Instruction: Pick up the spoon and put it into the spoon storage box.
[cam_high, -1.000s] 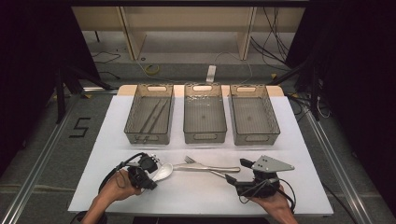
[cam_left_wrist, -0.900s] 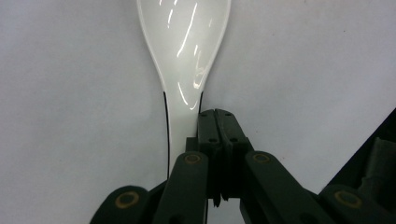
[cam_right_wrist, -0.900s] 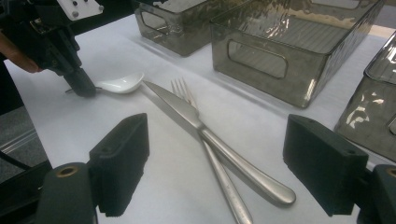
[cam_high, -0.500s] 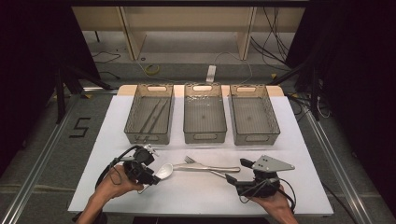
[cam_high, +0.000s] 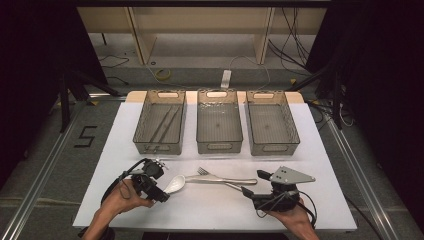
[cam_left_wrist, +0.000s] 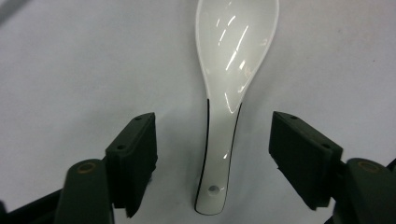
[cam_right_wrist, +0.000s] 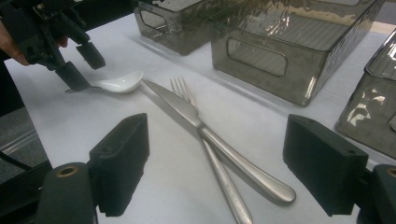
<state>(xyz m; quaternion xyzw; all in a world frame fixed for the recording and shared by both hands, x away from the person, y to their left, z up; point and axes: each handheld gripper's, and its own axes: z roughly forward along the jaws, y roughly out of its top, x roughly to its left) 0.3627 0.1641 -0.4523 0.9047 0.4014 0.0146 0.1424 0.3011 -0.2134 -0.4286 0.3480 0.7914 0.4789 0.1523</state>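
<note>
- The left gripper (cam_left_wrist: 212, 154) is wide open, with the white spoon's (cam_left_wrist: 229, 84) handle between its jaws, low in the left gripper view.
- The right gripper (cam_right_wrist: 217, 163) is wide open over the knife (cam_right_wrist: 210, 135) and fork (cam_right_wrist: 205, 144).
- A black "5" (cam_high: 86, 136) is on the floor, left in the high view.

Right gripper (cam_right_wrist: 215, 163): two black jaws rising from the bottom edge, set wide apart, nothing between the pads. Ahead, on white table (cam_right_wrist: 140, 154): steel knife (cam_right_wrist: 205, 128) lying across steel fork (cam_right_wrist: 212, 163), handles crossing near the jaws. White ceramic spoon (cam_right_wrist: 119, 82) farther off, bowl next to the knife tip. Left gripper (cam_right_wrist: 79, 65) at upper left, jaws spread either side of spoon handle. Smoky translucent bins (cam_right_wrist: 280, 51) along the back.
</note>
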